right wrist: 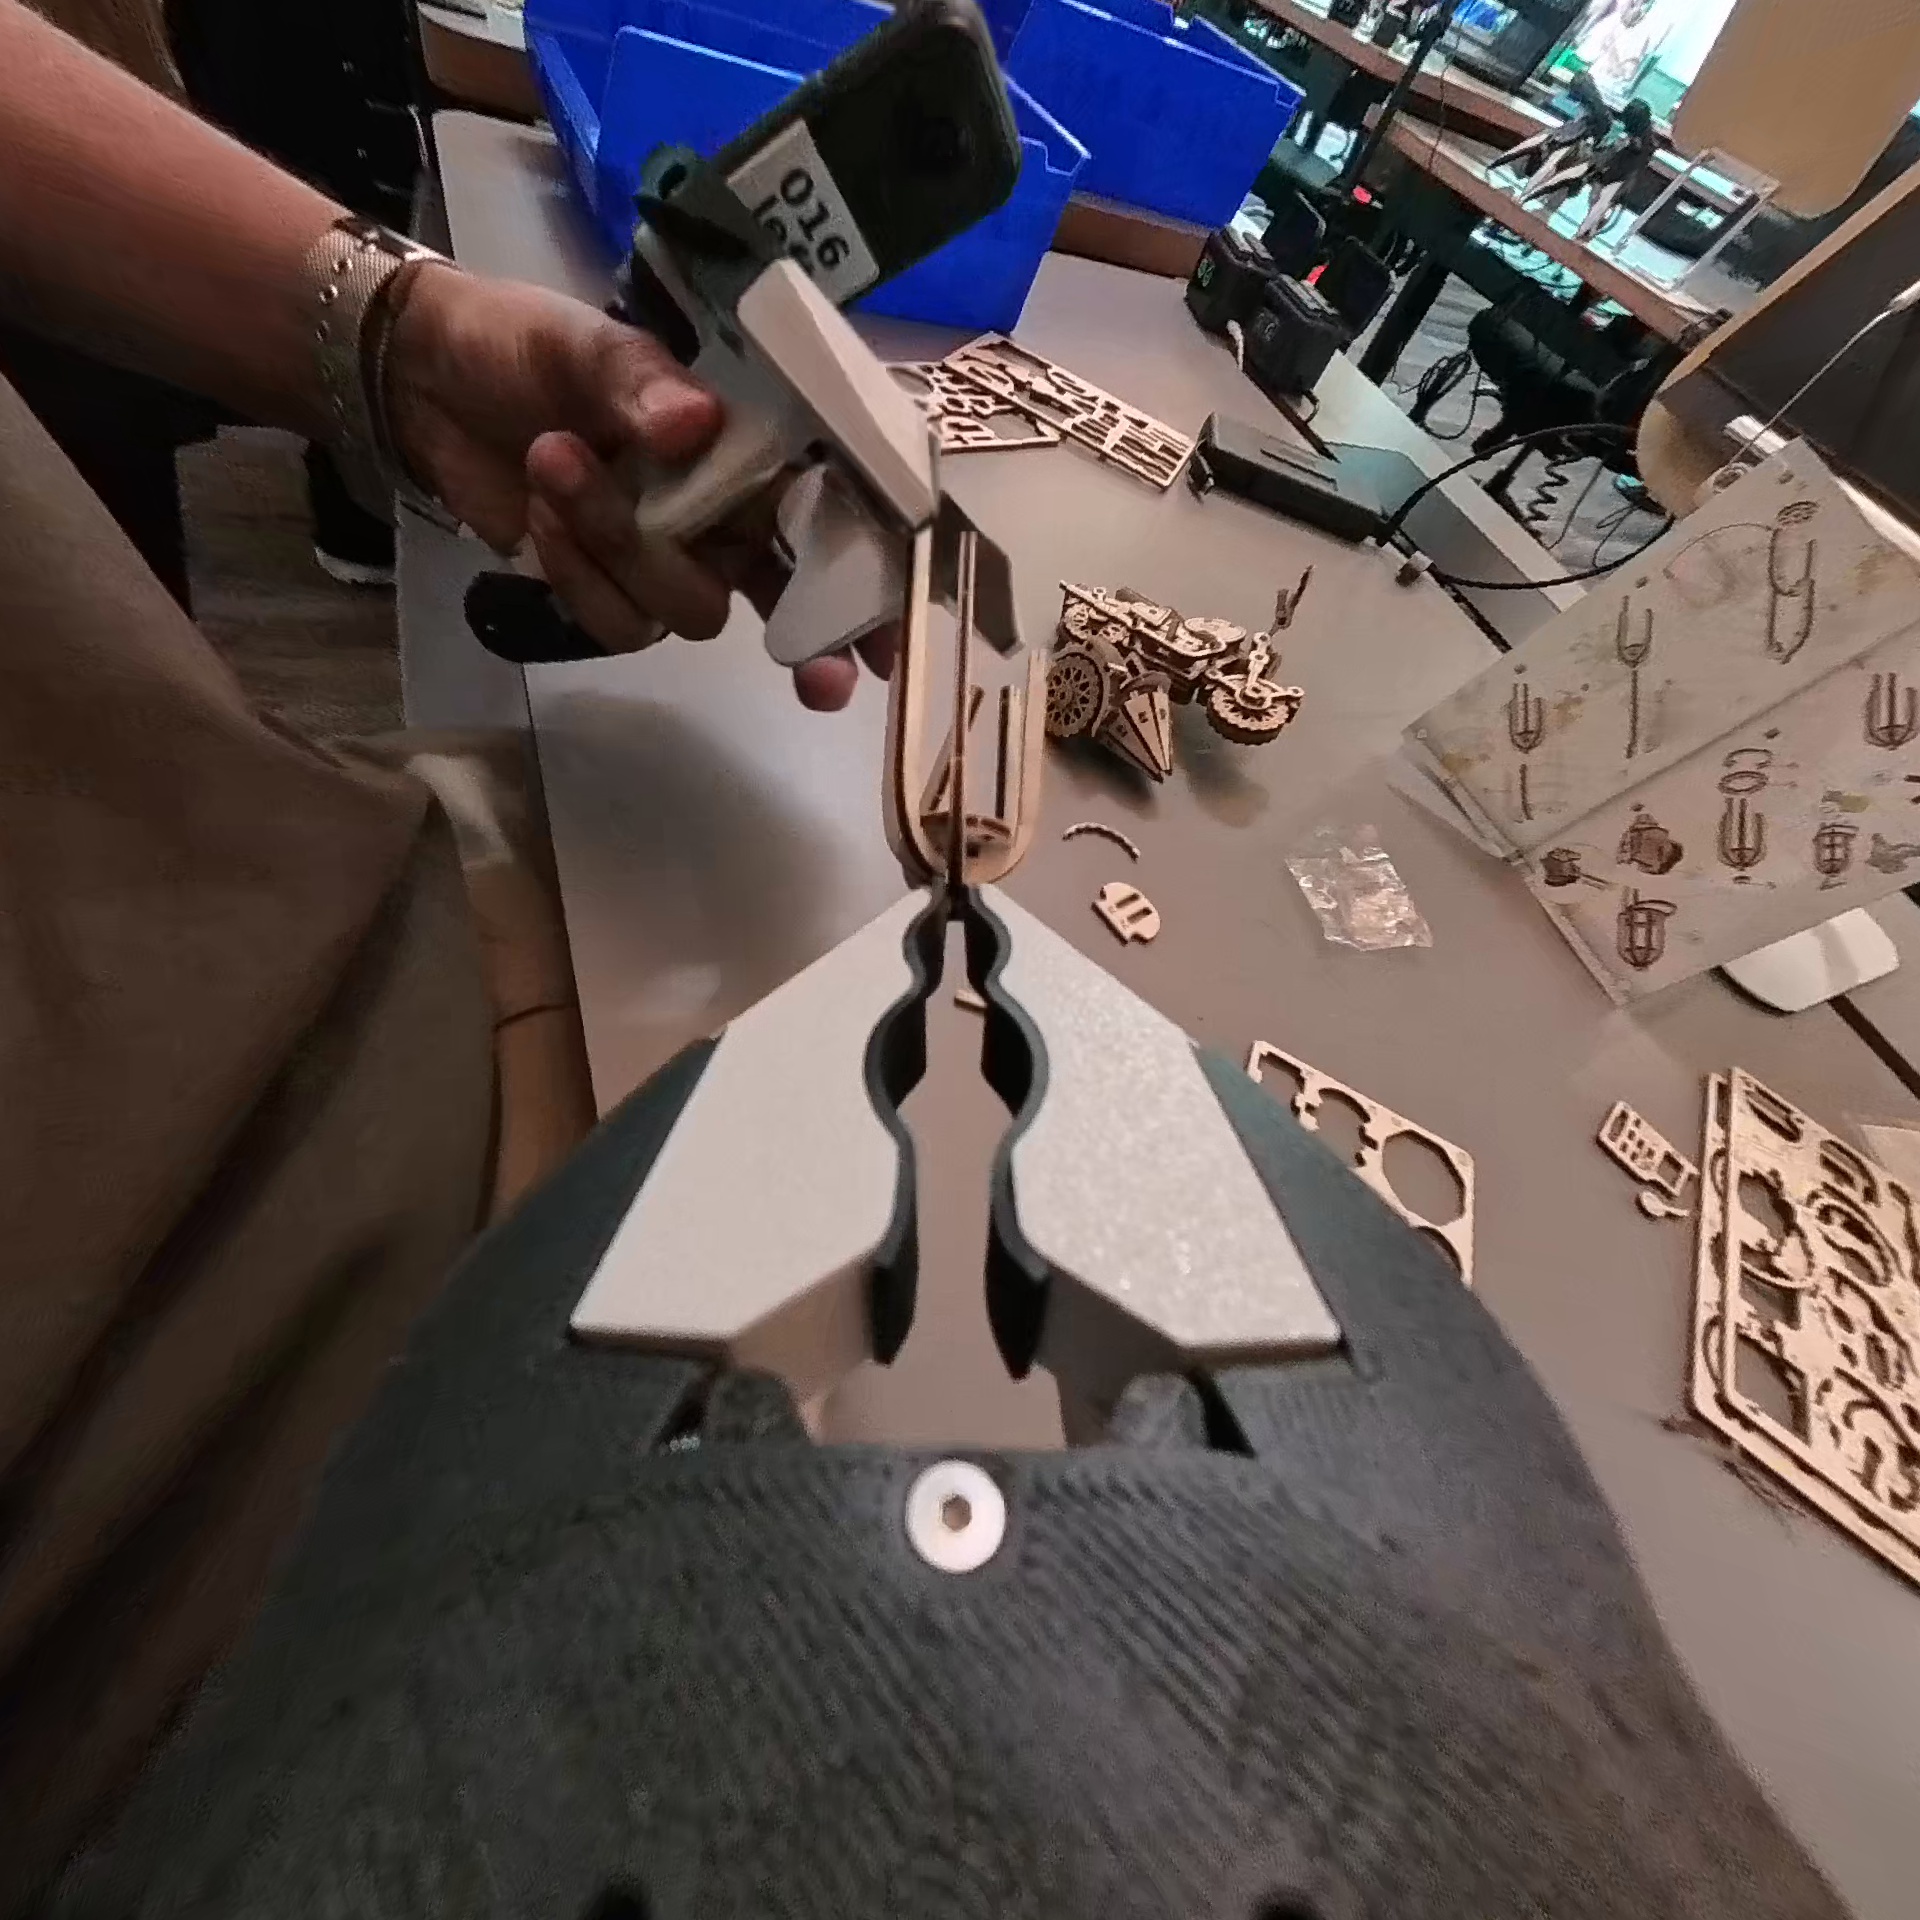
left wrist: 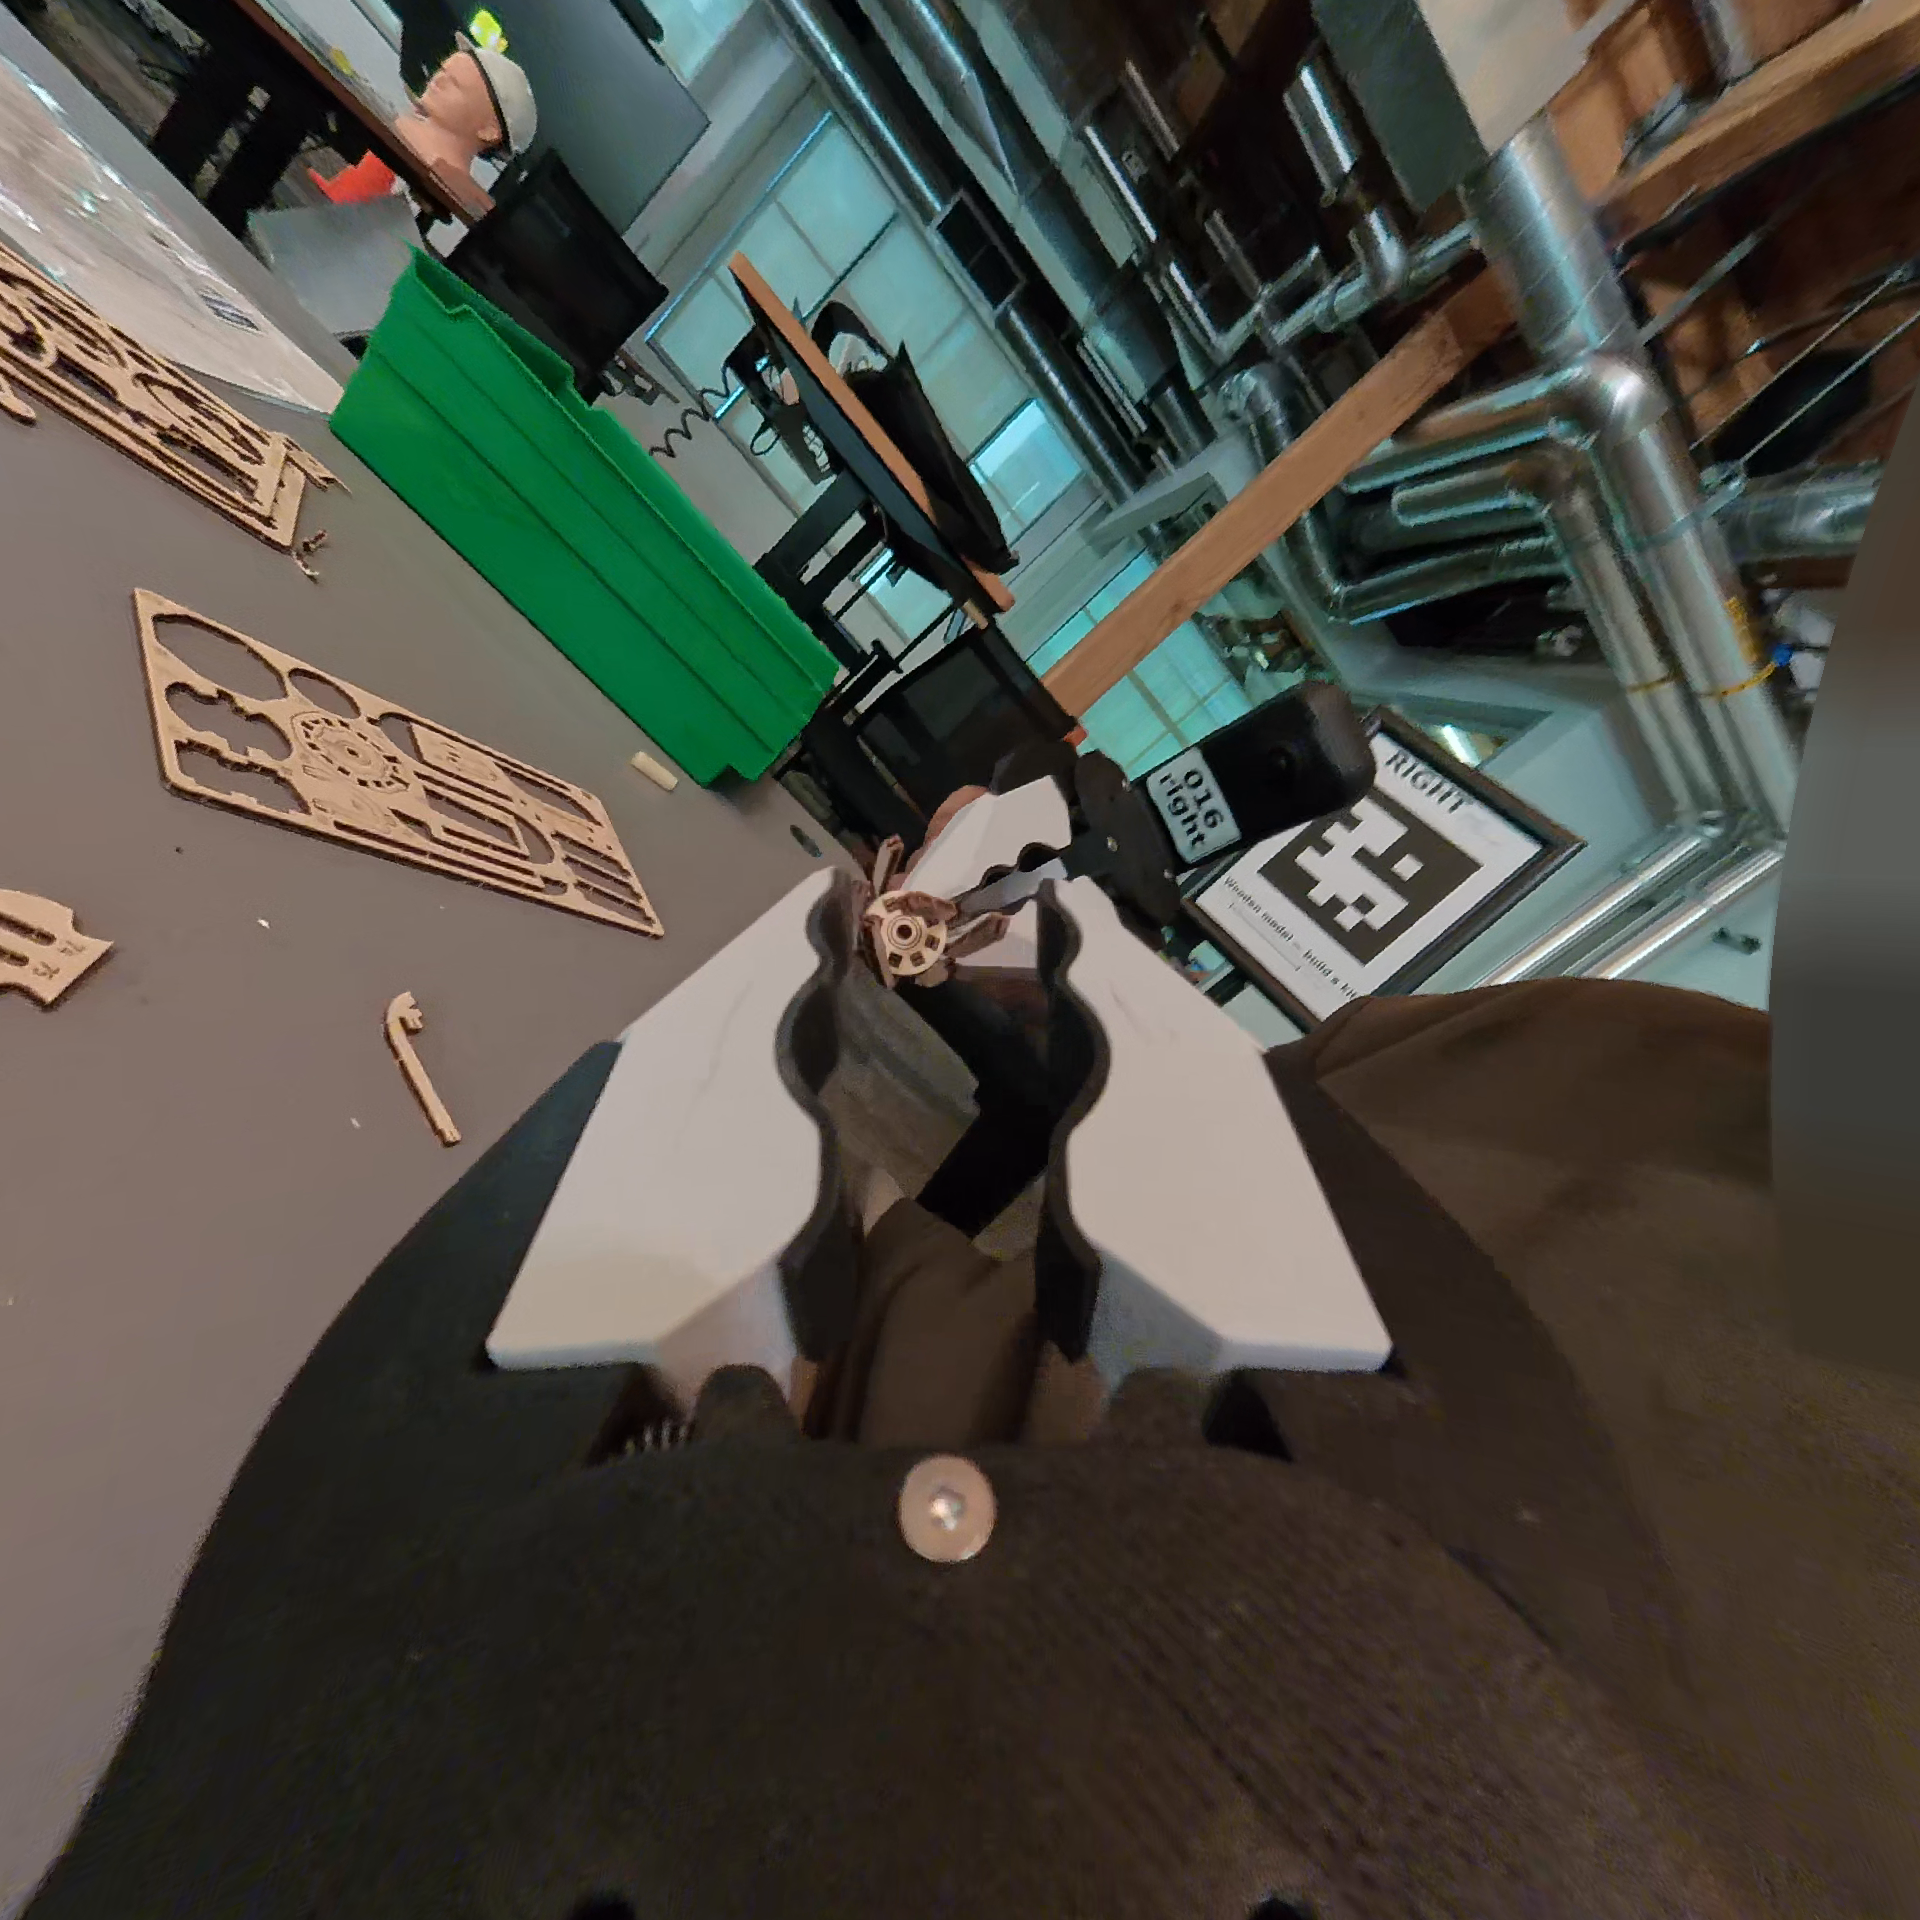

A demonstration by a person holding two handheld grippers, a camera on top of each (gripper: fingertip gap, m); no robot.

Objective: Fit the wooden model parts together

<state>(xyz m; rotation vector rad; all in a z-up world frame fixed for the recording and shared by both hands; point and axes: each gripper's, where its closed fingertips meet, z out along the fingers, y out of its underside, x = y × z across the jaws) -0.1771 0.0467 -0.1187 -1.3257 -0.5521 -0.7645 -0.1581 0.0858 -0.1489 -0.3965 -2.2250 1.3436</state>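
Holding both clamped, the left gripper [right wrist: 961, 540] and right gripper [right wrist: 951, 899] share the pale rounded wooden cage-shaped subassembly [right wrist: 961, 758] (ease pieces straight, gently).

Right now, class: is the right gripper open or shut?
Shut: the right gripper pinches its tips on the wooden assembly's lower edge.

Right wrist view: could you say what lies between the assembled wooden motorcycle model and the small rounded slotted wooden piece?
A thin curved wooden strip lies on the grey table there, seen in the right wrist view.
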